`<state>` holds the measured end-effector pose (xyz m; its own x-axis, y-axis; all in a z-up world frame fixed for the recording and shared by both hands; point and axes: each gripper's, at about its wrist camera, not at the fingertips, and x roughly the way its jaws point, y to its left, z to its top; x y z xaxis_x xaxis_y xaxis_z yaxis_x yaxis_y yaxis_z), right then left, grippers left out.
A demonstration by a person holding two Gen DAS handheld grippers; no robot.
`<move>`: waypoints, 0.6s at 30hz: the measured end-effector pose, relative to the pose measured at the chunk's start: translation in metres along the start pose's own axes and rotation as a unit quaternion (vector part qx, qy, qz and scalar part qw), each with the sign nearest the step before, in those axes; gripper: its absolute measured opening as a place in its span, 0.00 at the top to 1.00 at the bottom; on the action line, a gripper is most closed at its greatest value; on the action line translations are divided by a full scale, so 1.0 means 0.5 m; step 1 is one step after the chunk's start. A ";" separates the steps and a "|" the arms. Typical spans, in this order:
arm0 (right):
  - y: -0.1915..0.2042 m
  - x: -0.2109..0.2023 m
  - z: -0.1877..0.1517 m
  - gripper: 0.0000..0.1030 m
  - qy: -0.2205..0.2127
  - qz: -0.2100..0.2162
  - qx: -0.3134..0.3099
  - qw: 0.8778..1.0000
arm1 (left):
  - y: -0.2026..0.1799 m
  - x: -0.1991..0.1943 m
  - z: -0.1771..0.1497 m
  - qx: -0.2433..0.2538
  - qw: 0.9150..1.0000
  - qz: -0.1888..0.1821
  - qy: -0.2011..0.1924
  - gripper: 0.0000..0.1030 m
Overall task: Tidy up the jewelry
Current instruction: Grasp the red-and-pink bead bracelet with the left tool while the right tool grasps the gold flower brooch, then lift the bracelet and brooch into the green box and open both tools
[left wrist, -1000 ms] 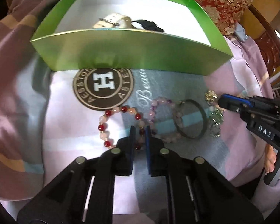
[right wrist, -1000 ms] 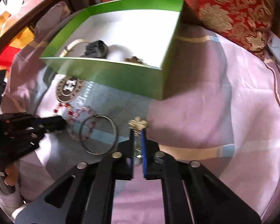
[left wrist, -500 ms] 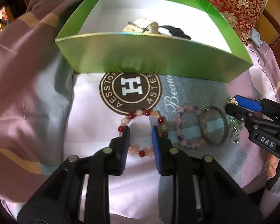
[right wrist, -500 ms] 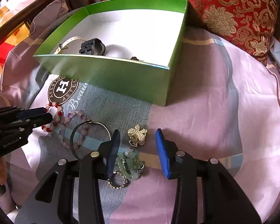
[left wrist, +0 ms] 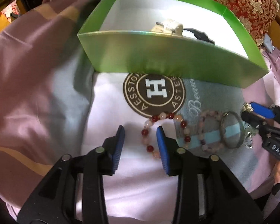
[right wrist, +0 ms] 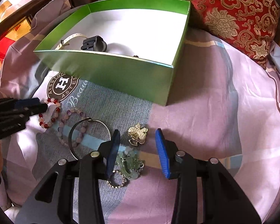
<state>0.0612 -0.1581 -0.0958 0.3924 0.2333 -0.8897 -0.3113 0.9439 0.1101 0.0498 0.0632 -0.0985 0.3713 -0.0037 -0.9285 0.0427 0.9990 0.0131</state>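
A green box (left wrist: pixel 177 63) (right wrist: pixel 121 74) sits on the bedspread and holds a cream watch strap (right wrist: pixel 71 39) and a black watch (right wrist: pixel 95 43). In front of it lie a red and pink bead bracelet (left wrist: pixel 149 130) (right wrist: pixel 50 112), a pale purple bead bracelet (left wrist: pixel 205 130) (right wrist: pixel 69 128), a metal bangle (left wrist: pixel 231 130) (right wrist: pixel 78 130), a pearl flower brooch (right wrist: pixel 137 133) and a pale green bead piece with a ring (right wrist: pixel 128 166). My left gripper (left wrist: pixel 141 132) is open, its jaws either side of the red bracelet's left edge. My right gripper (right wrist: pixel 137 136) is open around the brooch.
A purple and grey bedspread (right wrist: pixel 214 121) with a round brown H logo (left wrist: pixel 155 95) covers the surface. A red and gold cushion (right wrist: pixel 233 9) lies behind the box. A dark wooden frame (right wrist: pixel 37 3) runs at the far left.
Both grippers went from shut to open. The left one shifted left over the red bracelet. The right one moved forward so the brooch lies between its jaws.
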 end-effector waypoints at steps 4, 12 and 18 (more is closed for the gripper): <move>0.005 0.004 0.002 0.61 -0.002 -0.004 -0.005 1.000 | -0.027 0.001 0.001 0.011 1.000 0.000 -0.001 0.72; 0.006 0.003 0.001 0.75 -0.003 -0.015 -0.006 1.000 | -0.065 -0.002 -0.003 0.025 1.000 -0.011 0.000 0.93; -0.023 -0.012 0.004 0.79 0.002 0.000 0.021 1.000 | -0.056 -0.018 0.001 0.014 1.000 -0.025 -0.004 0.93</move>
<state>0.0641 -0.1700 -0.0909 0.3894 0.2332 -0.8911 -0.2752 0.9527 0.1291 0.0458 0.0352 -0.0905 0.3762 -0.0531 -0.9250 0.0865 0.9960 -0.0220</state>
